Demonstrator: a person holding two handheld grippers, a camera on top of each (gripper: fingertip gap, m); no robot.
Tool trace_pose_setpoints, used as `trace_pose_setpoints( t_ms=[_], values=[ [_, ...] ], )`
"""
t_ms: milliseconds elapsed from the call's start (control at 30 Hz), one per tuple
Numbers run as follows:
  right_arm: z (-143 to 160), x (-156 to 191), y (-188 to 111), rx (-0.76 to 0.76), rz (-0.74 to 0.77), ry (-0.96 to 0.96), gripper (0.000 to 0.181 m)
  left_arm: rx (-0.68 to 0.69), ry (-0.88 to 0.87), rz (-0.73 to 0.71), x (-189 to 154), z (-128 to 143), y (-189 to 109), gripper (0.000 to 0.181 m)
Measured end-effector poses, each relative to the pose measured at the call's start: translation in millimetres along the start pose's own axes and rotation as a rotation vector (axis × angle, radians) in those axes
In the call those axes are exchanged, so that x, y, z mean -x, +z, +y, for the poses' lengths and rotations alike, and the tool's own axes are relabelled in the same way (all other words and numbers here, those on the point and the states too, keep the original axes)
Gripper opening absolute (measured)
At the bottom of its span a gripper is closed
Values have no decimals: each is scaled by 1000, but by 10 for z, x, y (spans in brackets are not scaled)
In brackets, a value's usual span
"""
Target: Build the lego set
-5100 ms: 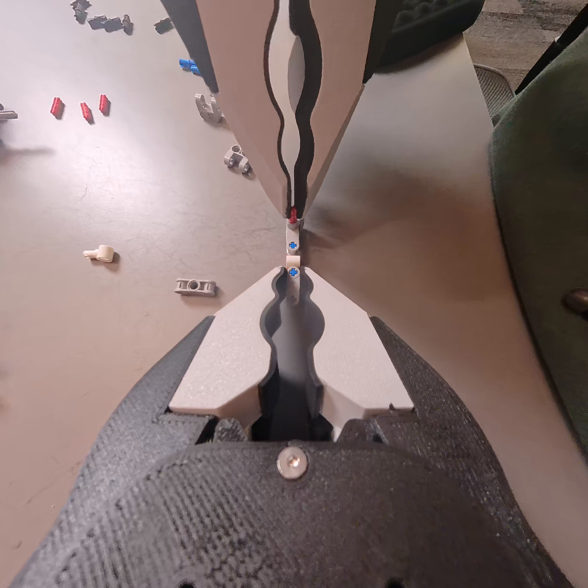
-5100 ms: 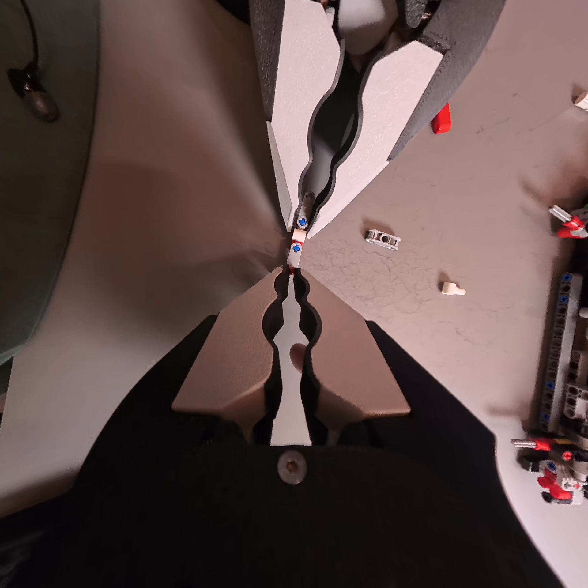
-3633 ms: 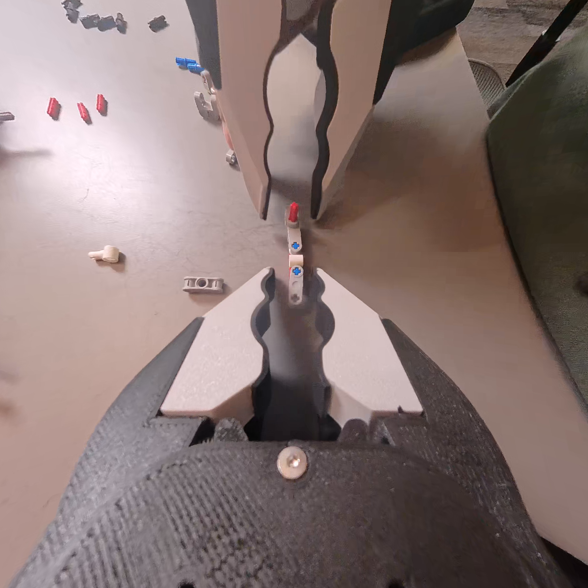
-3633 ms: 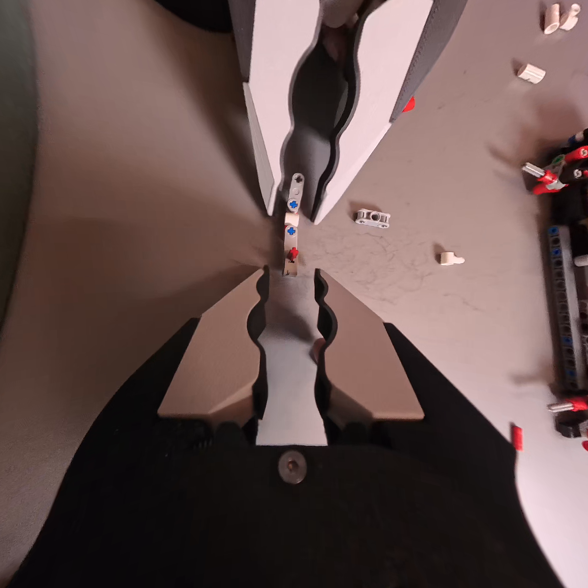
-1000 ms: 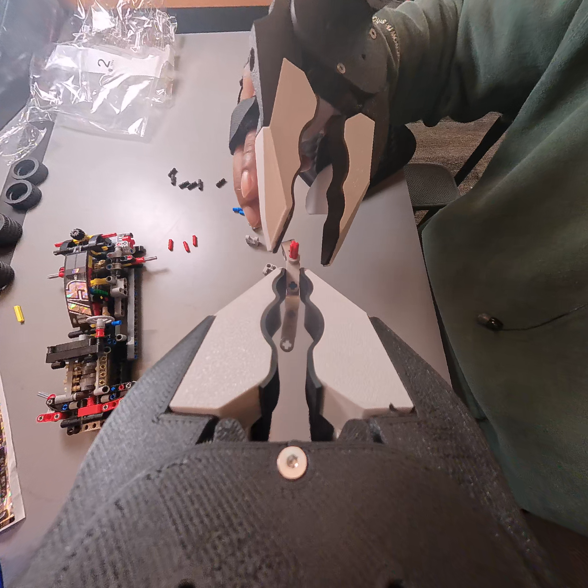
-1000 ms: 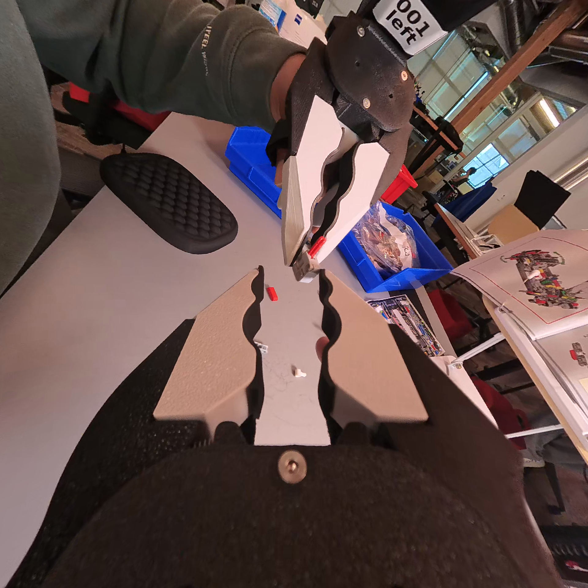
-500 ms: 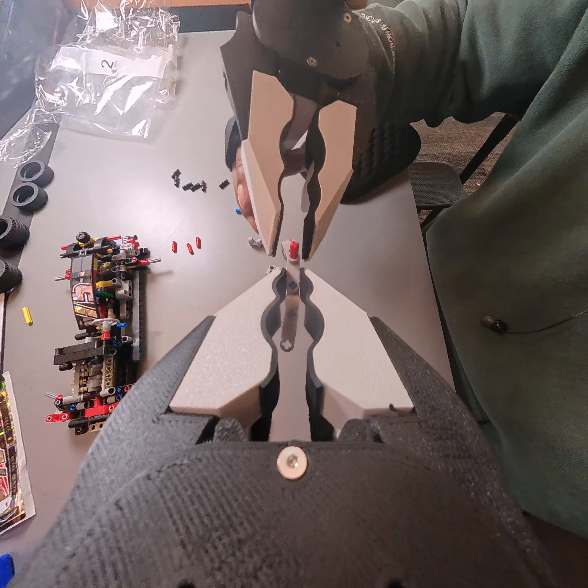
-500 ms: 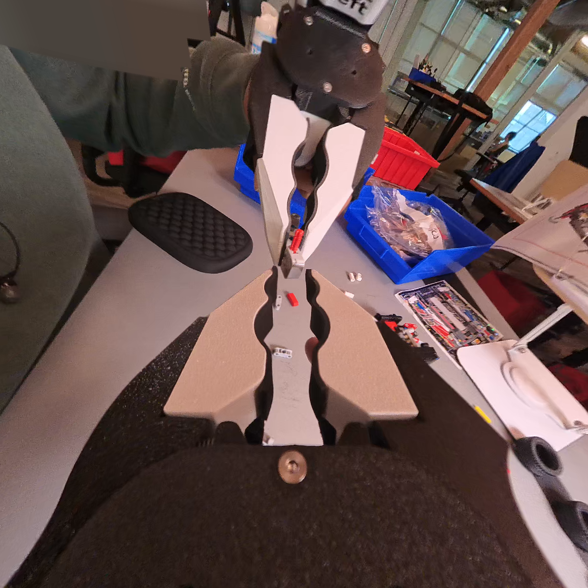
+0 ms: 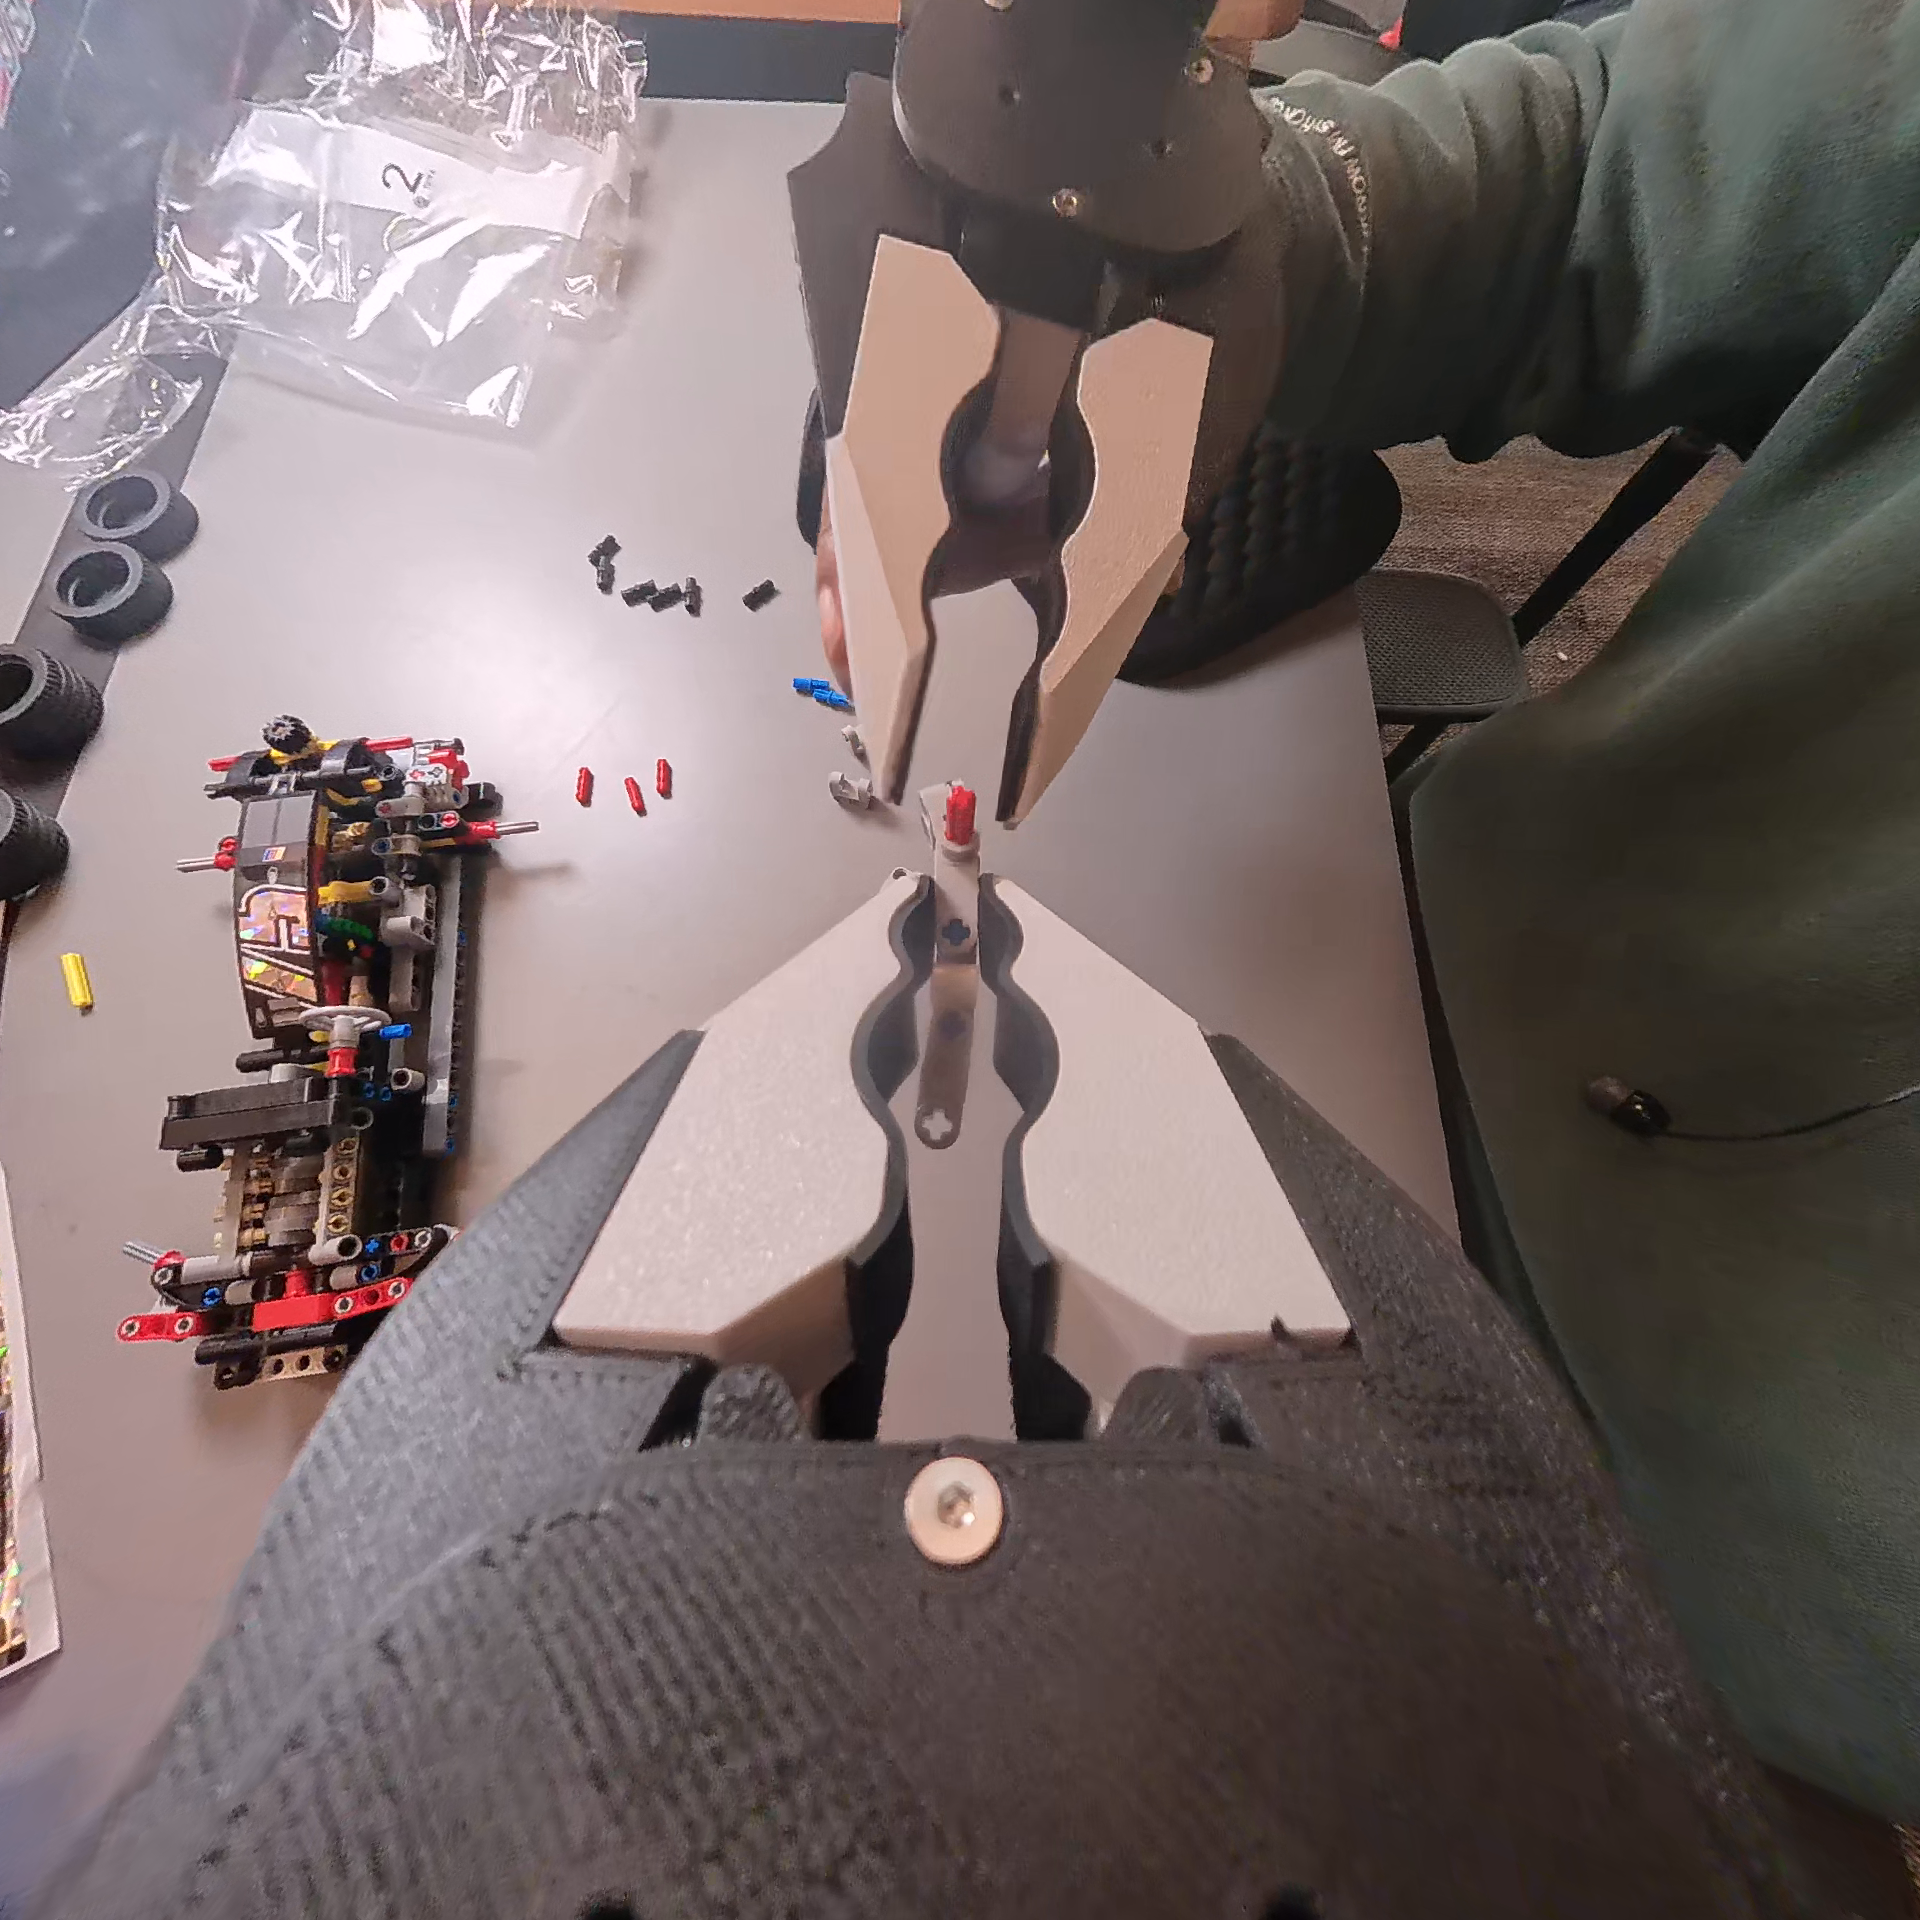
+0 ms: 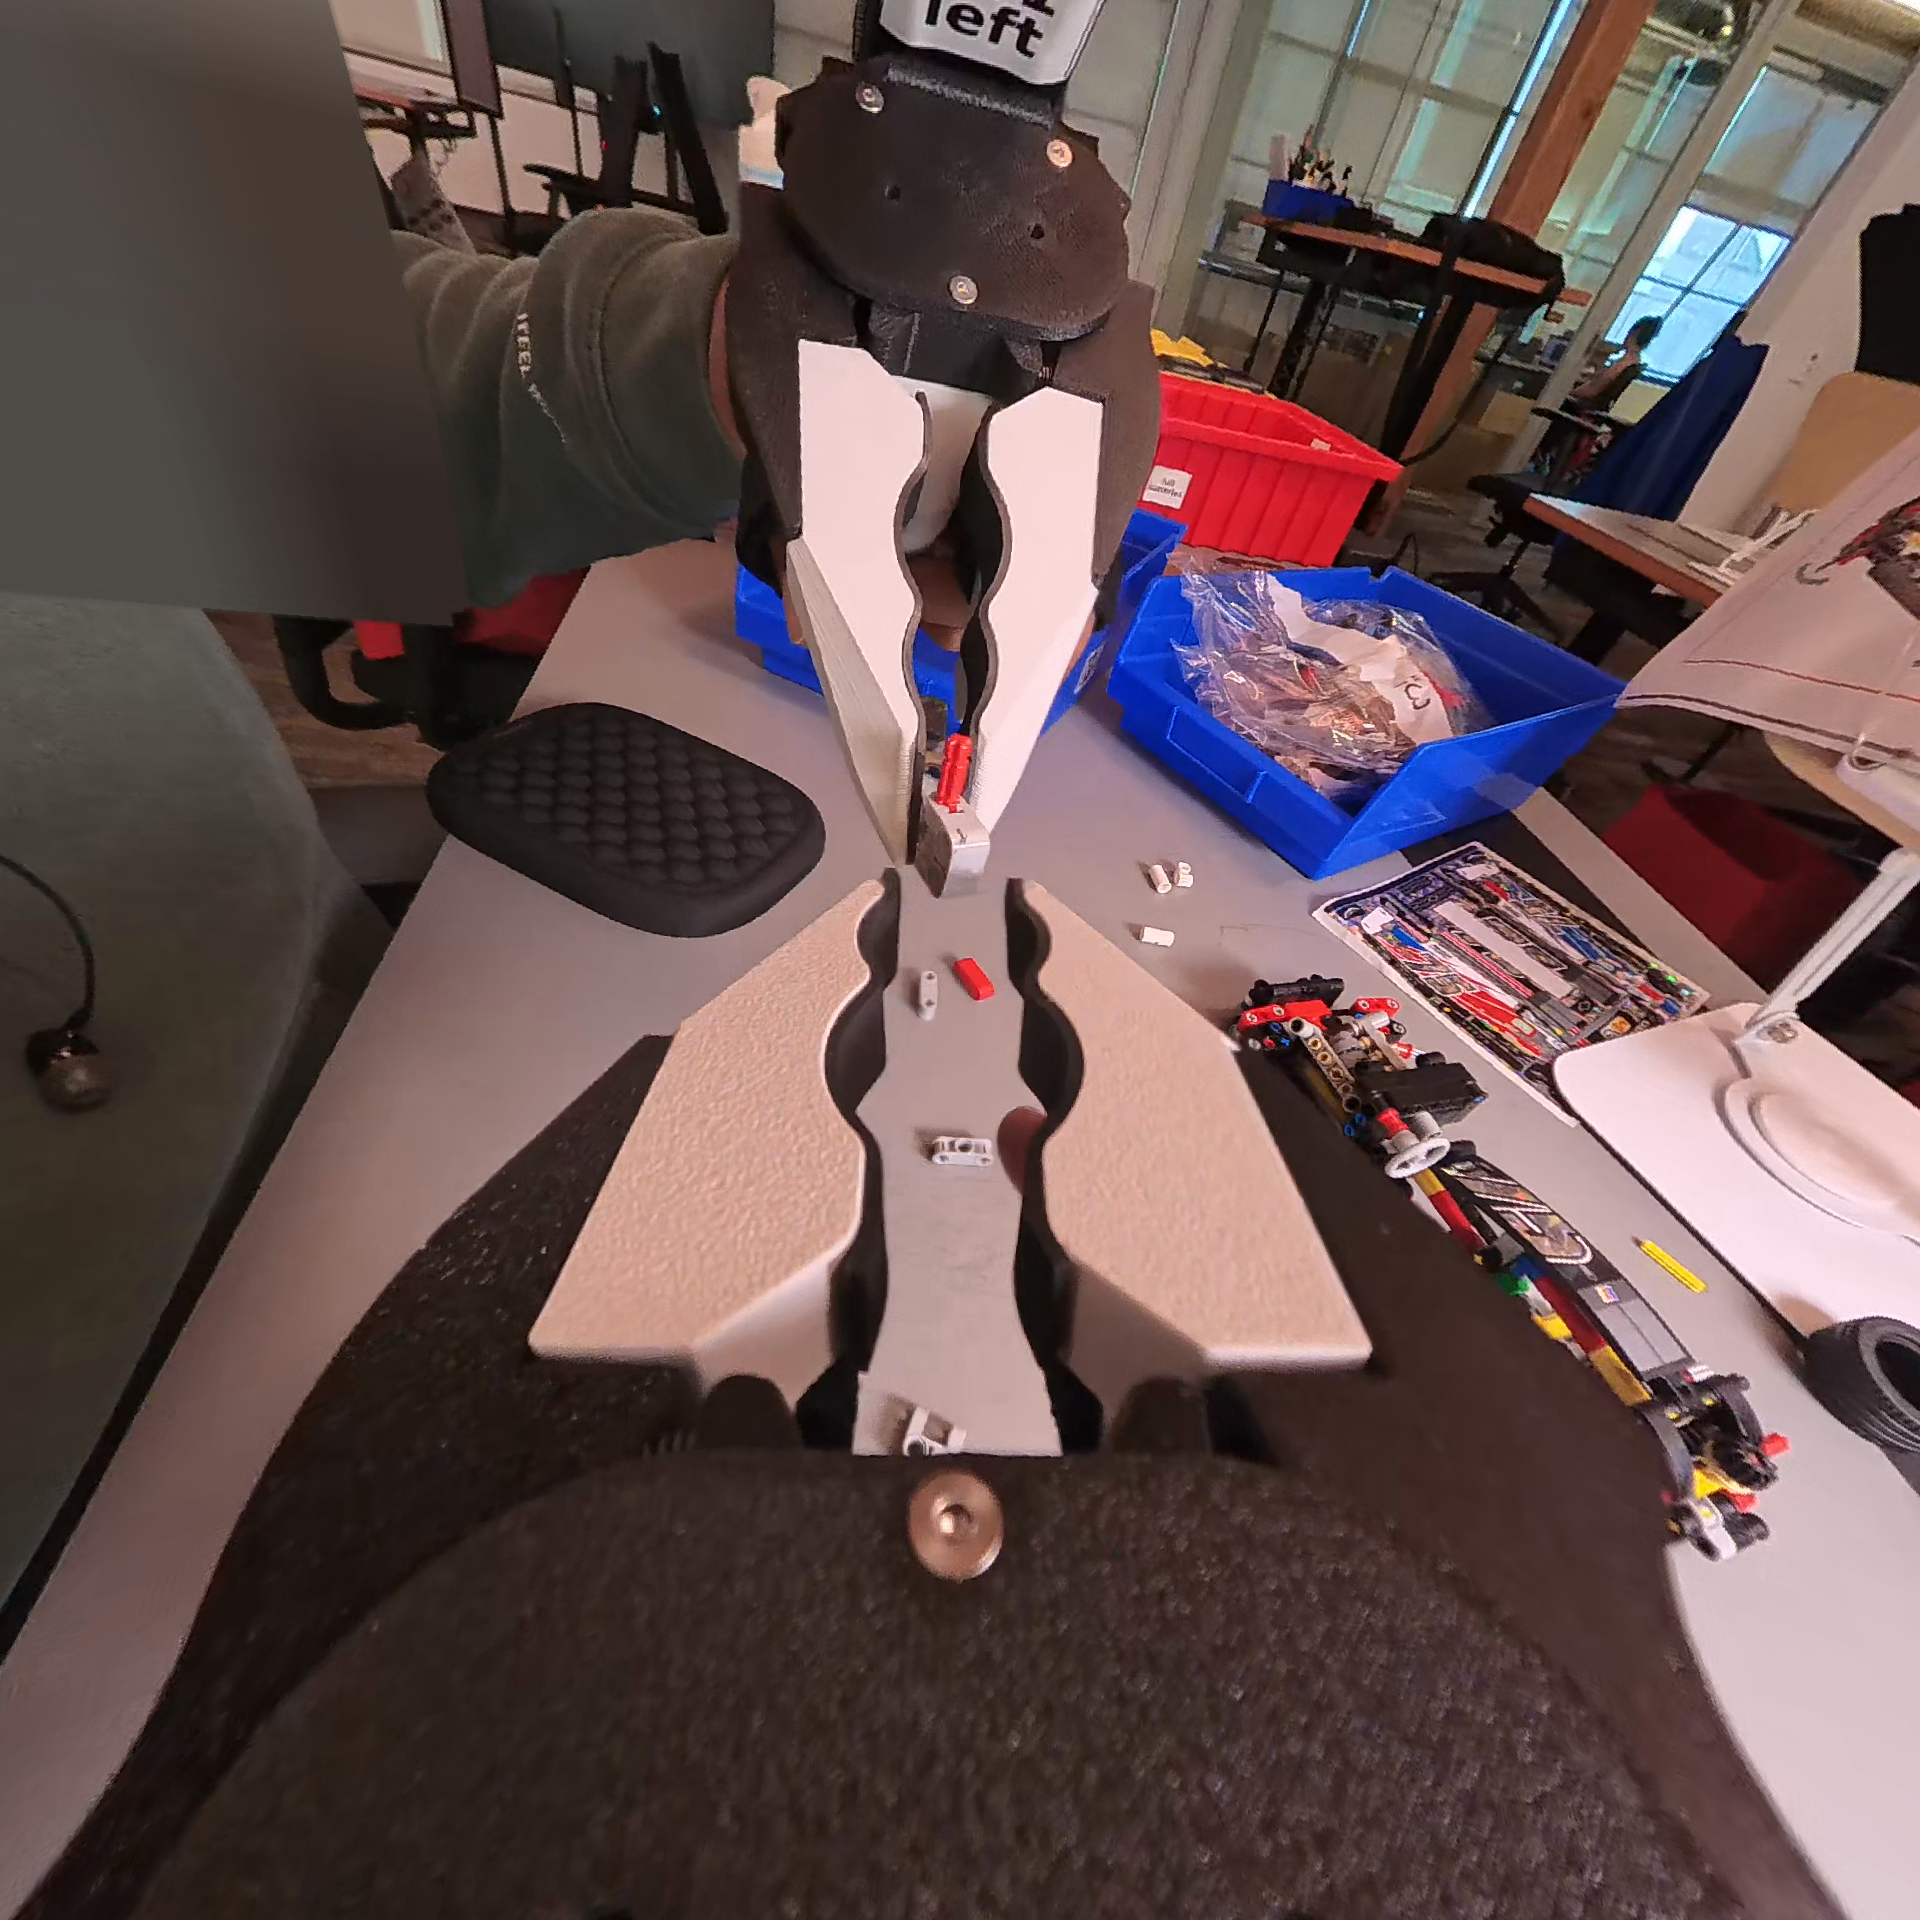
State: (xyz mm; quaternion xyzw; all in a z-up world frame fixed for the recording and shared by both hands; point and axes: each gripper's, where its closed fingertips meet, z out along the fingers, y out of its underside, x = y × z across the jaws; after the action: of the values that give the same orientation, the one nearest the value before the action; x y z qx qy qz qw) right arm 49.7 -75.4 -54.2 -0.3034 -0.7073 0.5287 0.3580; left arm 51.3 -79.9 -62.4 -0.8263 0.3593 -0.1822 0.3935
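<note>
My left gripper (image 9: 951, 883) is shut on a thin grey lego beam (image 9: 951, 997) with blue pins, held in the air above the table. A red pin (image 9: 961, 812) sticks out of the beam's far end. My right gripper (image 9: 951, 816) faces it tip to tip, open, with one fingertip on either side of the red pin and not touching it. In the right wrist view my right gripper (image 10: 951, 883) is open and empty just below the beam's end (image 10: 961, 847), which the left gripper (image 10: 940, 831) holds. The part-built lego car (image 9: 322, 1039) lies on the table.
Loose red pins (image 9: 623, 784), black pins (image 9: 665, 592), blue pins (image 9: 821, 691), tyres (image 9: 114, 540) and plastic bags (image 9: 395, 208) lie on the table. The right wrist view shows blue bins (image 10: 1351, 727), a sticker sheet (image 10: 1507, 966), a black pad (image 10: 623, 821) and small loose pieces (image 10: 974, 977). Left and right tips are no more than a few centimetres apart. The part-built lego car (image 9: 322, 1039) is about 20 cm from my right fingertips. It turns up in the right wrist view (image 10: 1420, 1140) as well.
Both grippers let go of the beam on the table. The left took it deeper and lifted it. The open right gripper has swung in line, with its tips either side of the red pin.
</note>
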Motion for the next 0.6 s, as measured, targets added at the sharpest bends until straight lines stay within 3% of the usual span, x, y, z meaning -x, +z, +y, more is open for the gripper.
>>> trace_pose_setpoints(
  t_ms=[233,400,600],
  values=[
    [-43,31,33,-23,-138,76,24,9,14,5,-23,-32,27,6],
    [-39,7,41,-32,-126,87,10,5,8,0,-11,-49,21,6],
    [-41,-28,34,-30,-65,95,8,0,-12,-8,24,-57,17,6]
  ],
)
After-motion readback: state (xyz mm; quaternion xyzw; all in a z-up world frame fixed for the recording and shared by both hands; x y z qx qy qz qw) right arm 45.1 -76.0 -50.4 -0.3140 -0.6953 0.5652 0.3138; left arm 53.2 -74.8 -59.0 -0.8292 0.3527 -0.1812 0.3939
